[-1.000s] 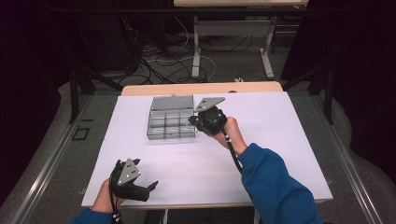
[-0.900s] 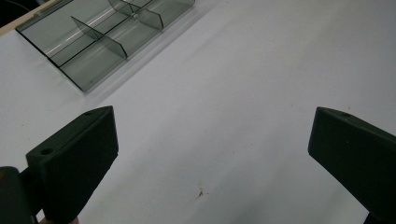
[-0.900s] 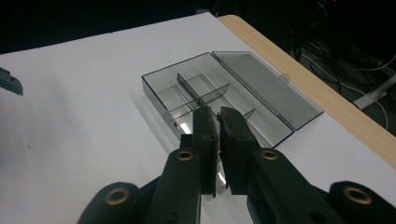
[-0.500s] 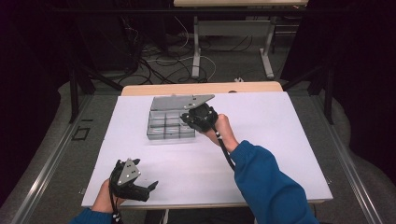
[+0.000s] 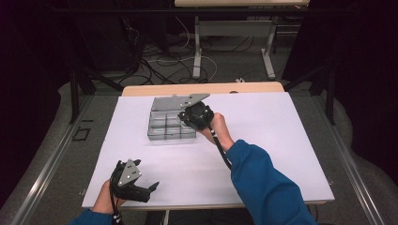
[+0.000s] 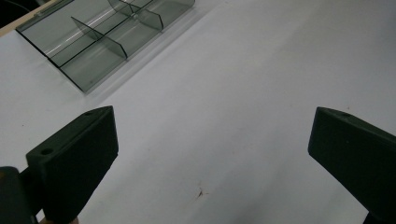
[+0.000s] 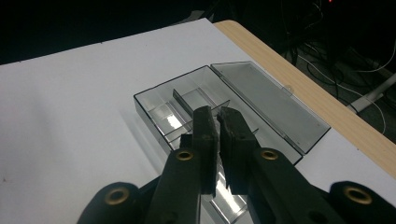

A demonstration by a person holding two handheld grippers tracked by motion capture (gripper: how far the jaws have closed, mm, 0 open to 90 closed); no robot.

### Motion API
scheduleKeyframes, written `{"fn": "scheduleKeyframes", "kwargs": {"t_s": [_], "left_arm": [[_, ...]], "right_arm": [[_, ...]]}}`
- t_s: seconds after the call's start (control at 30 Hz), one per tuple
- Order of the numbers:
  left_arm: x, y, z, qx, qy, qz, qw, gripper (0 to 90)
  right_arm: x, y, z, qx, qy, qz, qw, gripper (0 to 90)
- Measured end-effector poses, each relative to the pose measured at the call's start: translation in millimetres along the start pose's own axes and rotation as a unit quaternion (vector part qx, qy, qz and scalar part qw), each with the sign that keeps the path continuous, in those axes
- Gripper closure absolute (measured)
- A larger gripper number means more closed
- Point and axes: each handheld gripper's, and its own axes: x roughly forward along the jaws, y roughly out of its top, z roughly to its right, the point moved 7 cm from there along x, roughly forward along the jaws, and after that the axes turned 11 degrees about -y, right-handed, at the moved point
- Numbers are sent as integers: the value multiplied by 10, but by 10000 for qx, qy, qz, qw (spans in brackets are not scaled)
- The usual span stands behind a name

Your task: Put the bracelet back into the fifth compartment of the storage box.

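**Right claw pressed together over the open divider box**

While your left hand rests near the front edge of the white-covered tabletop (image 5: 281, 140), your right hand reaches forward over the clear smoky-grey plastic compartment box (image 5: 164, 123). That box sits toward the far left-centre of the tabletop, with its hinged lid (image 7: 268, 102) swung fully open and lying flat on the side nearest the bare wooden strip (image 7: 308, 86) at the tabletop's far edge.

Your right claw (image 7: 219, 122) has its two black jaws pressed almost together, with only a thin slit between them. They sit above the box's inner divider walls (image 7: 184, 103); whether they pinch a divider cannot be told. In the high view the right claw (image 5: 184, 117) overlaps the box's right side, its grey three-cornered plate above the lid.

Your left claw (image 5: 152, 186) is spread wide, its jaws well apart in the left gripper view, with bare white surface between them. It stays well apart from the box (image 6: 112, 37), which appears at the top left of that view. A small reddish speck (image 6: 200, 192) marks the white surface between those jaws.
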Motion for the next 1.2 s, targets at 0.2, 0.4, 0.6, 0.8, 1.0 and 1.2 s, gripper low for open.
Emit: {"fn": "scheduleKeyframes", "kwargs": {"t_s": [0.2,0.4,0.6,0.8,1.0,1.2], "left_arm": [[2,2,3,-8,-9,13,10000,13],[2,1,1,4,-10,-8,10000,13],[2,1,1,3,-11,-8,10000,13],[4,3,2,6,-15,-3,10000,13],[2,1,0,9,-15,-1,10000,13],[2,2,2,10,-21,-3,10000,13]], "right_arm": [[82,16,-38,-54,-64,-34,10000,852],[139,22,-83,-141,-76,-89,9998,852],[198,23,-102,-147,-138,-99,9997,852],[250,24,-137,-251,-189,-166,9994,852],[312,24,-166,-245,-194,-217,9993,852],[378,19,-186,-310,-202,-210,9991,851]]}}
